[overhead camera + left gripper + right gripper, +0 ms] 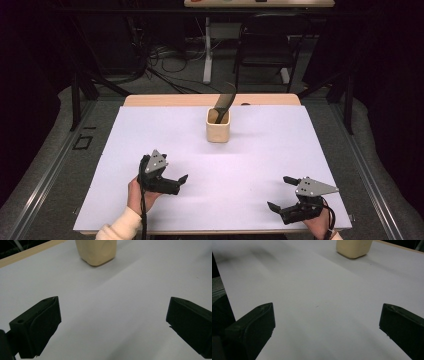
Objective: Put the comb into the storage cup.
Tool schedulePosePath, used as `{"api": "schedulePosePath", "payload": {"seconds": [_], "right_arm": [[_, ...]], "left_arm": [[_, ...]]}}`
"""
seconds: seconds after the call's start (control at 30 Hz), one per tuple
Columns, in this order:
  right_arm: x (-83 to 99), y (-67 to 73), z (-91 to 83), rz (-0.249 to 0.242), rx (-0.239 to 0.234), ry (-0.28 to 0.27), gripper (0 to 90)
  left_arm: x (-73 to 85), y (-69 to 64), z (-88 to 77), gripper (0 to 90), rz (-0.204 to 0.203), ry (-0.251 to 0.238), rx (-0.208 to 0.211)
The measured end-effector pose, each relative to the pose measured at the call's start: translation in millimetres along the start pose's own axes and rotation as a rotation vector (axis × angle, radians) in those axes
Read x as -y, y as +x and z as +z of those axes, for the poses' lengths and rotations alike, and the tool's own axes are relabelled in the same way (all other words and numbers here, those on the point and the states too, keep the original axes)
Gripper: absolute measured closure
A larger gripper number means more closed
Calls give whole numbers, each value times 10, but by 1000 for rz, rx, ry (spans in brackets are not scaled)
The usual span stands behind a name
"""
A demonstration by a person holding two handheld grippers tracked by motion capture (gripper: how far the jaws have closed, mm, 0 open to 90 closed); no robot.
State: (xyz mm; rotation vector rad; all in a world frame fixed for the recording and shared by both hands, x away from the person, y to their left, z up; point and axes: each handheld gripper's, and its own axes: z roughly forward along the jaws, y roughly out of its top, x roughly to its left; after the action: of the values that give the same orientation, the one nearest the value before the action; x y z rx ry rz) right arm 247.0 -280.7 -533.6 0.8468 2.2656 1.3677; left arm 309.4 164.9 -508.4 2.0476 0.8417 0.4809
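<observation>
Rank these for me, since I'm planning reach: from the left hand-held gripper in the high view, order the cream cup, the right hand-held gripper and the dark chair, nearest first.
From the left hand-held gripper:
1. Cream cup, ahead at table centre.
2. Right hand-held gripper, across the near edge.
3. Dark chair, beyond the table.

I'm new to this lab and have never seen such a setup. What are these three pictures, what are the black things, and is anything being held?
A person sits at a table covered in white, holding a hand-operated gripper in each hand. The high view looks down from above: left gripper, right gripper. The other two pictures come from cameras riding on the grippers; the black blocks at their bottom corners are each gripper's own two jaws, spread wide. Both grippers are open and hold nothing. Toward the far side of the table stands a cream cup with a dark utensil leaning out of it. The cup's base also shows in both gripper views.
</observation>
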Motion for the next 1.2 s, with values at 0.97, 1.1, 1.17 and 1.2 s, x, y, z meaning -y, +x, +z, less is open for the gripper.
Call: {"api": "schedulePosePath", "payload": {"seconds": [0.97, 1.1, 1.17, 1.2], "right_arm": [[3, 0, 14, 8, 2, 6, 0], [3, -2, 15, 6, 4, 6, 0], [3, -1, 14, 6, 4, 7, 0], [2, -2, 14, 4, 5, 7, 0]], "left_arm": [[421, 86, -440, 0, -13, -73, 15], [460, 90, -472, 0, -12, -74, 10], [480, 89, -482, 0, -13, -71, 14], [489, 87, -491, 0, -11, -67, 13]]}}
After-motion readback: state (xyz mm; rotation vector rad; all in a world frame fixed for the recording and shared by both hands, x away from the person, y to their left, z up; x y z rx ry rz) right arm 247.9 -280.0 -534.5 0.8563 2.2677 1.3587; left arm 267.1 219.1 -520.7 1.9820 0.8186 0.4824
